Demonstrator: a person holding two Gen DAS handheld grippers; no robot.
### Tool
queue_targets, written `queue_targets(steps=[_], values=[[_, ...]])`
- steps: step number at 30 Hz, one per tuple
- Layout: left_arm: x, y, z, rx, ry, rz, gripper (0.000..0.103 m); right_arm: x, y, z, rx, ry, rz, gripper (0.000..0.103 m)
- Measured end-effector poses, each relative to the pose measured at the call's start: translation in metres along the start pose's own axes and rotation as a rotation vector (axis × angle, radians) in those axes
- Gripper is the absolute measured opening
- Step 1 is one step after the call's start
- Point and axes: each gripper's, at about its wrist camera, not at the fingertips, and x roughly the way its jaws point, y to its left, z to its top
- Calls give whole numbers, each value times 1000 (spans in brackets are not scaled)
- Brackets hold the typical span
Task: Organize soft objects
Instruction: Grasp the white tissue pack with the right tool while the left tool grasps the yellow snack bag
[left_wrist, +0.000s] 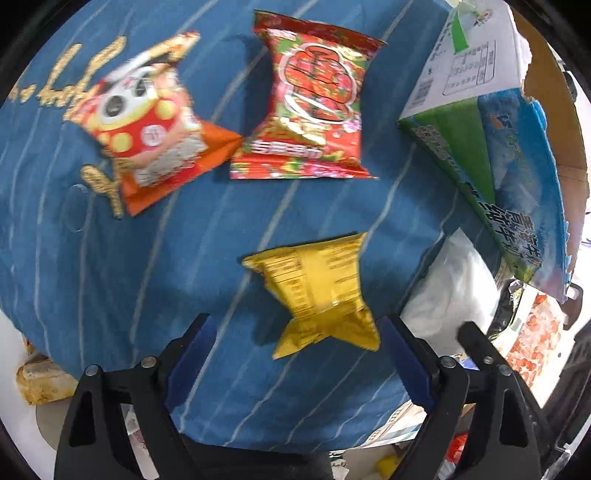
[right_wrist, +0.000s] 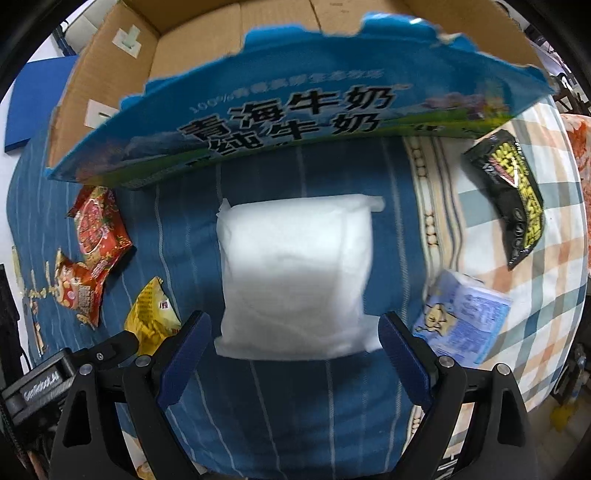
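Through the left wrist camera we see our left gripper (left_wrist: 295, 354) spread wide, empty, over the yellow snack bag (left_wrist: 317, 291) on the blue striped cloth (left_wrist: 147, 258). Through the right, our right gripper (right_wrist: 295, 350) gapes, empty, flanking the white pouch (right_wrist: 295, 273) near the cardboard box (right_wrist: 258, 122).

milk carton box (right_wrist: 280, 122) reads 青海牛奶 纯牛奶 (100% above)

Shiny foil packets lying on matt cloth

A glossy, crinkled yellow packet (left_wrist: 317, 291) is catching light; the striped blue cloth (left_wrist: 184, 258) is looking soft and matt, the printed cardboard box (right_wrist: 295, 107) smooth.
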Motion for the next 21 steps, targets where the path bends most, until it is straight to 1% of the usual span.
queue_targets(steps=[3, 4, 5, 7, 9, 10, 11, 12, 15, 16, 18, 20, 21], values=[[10, -10, 5, 5, 22, 0, 89, 18, 9, 6, 6, 37, -12, 94], [14, -12, 7, 1, 27, 2, 88, 24, 13, 8, 9, 47, -30, 94], [19, -14, 10, 4, 31, 5, 83, 29, 15, 8, 9, 52, -38, 94], [23, -19, 12, 17, 36, 18, 78, 37, 18, 9, 11, 72, -57, 94], [25, -25, 13, 39, 34, 32, 73, 42, 18, 9, 12, 81, -59, 93], [26, -28, 13, 52, 31, 46, 67, 44, 17, 8, 12, 86, -56, 93], [26, -31, 13, 67, 28, 63, 63, 45, 15, 7, 16, 92, -47, 93], [28, -34, 13, 78, 26, 76, 63, 46, 14, 6, 19, 98, -37, 93], [31, -40, 11, 104, 21, 108, 61, 44, 10, 2, -2, 113, -45, 90], [31, -42, 11, 110, 17, 115, 59, 44, 9, 0, -11, 118, -45, 88], [33, -51, 8, 133, 7, 136, 56, 44, 9, -7, -26, 130, -49, 87], [37, -64, 4, 171, -7, 167, 51, 43, 8, -17, -42, 135, -65, 86], [38, -70, 2, 195, -13, 185, 50, 43, 8, -22, -53, 139, -73, 85]])
